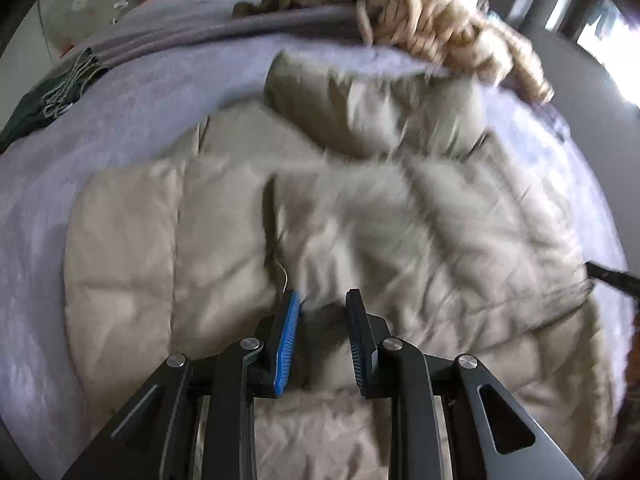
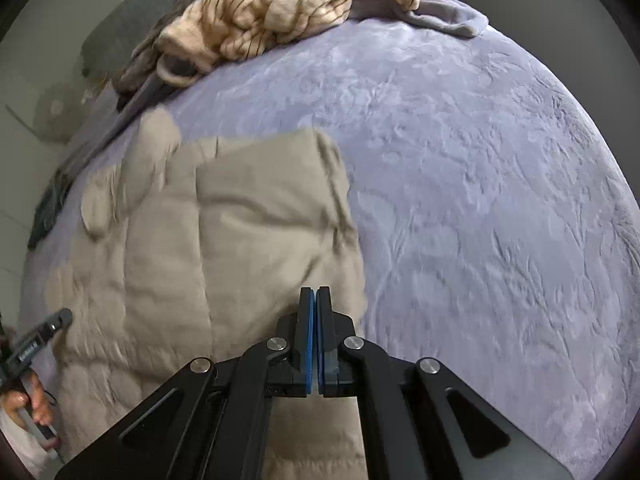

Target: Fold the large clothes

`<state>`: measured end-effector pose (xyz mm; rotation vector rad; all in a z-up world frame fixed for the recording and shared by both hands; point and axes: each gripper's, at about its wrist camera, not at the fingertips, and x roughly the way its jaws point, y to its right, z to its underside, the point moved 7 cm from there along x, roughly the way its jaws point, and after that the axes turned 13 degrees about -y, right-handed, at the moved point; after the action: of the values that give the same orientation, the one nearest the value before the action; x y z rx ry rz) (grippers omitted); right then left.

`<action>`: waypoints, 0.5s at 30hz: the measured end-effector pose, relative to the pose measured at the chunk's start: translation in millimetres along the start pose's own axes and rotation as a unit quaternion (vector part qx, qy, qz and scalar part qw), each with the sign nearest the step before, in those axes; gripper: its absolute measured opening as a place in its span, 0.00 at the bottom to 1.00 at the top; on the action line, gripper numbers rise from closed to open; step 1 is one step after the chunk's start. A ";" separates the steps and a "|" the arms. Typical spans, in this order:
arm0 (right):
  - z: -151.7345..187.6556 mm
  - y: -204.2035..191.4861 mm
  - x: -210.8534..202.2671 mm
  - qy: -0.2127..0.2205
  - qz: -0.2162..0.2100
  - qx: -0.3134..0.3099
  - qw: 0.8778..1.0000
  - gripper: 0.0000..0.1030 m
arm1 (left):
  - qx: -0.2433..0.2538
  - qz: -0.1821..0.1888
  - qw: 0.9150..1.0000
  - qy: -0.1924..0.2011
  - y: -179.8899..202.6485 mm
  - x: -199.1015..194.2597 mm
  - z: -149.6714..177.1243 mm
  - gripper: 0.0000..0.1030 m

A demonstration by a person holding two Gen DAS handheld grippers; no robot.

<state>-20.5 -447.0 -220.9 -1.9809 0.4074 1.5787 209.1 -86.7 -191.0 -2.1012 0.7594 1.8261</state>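
Note:
A large beige quilted puffer coat (image 1: 304, 216) lies spread on a lavender bed cover (image 1: 120, 112). My left gripper (image 1: 322, 300) hovers over the coat's middle with its jaws apart and nothing between them. In the right wrist view the coat (image 2: 224, 232) fills the left half, its right edge folded over. My right gripper (image 2: 315, 294) sits at that edge with its jaws closed together; no cloth shows between the pads. The other gripper's tip (image 2: 52, 326) and a hand (image 2: 28, 400) show at the far left.
A cream striped garment (image 2: 288, 4) lies bunched at the far end of the bed, also seen in the left wrist view (image 1: 452, 36). A grey folded blanket (image 1: 224, 32) and a dark fringed cloth (image 1: 52, 96) lie beside it. Bare lavender cover (image 2: 480, 200) spreads right.

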 end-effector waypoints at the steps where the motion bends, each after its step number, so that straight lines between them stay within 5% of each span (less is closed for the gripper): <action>1: 3.8 1.4 5.5 -0.007 0.002 0.000 1.000 0.00 | -0.006 0.000 1.000 -0.006 -2.8 7.5 2.7 0.26; 6: 10.0 5.4 19.1 -0.027 -0.007 0.016 0.999 0.00 | -0.026 -0.001 0.999 -0.019 -10.0 9.0 2.9 0.26; 15: 32.0 -3.9 -22.8 -0.059 -0.044 0.028 0.997 0.03 | -0.032 -0.035 0.998 -0.038 3.9 -45.2 20.8 0.26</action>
<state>-49.4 -427.1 -202.7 -1.8280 0.3095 1.6032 186.1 -69.5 -150.2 -2.0573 0.6092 1.9046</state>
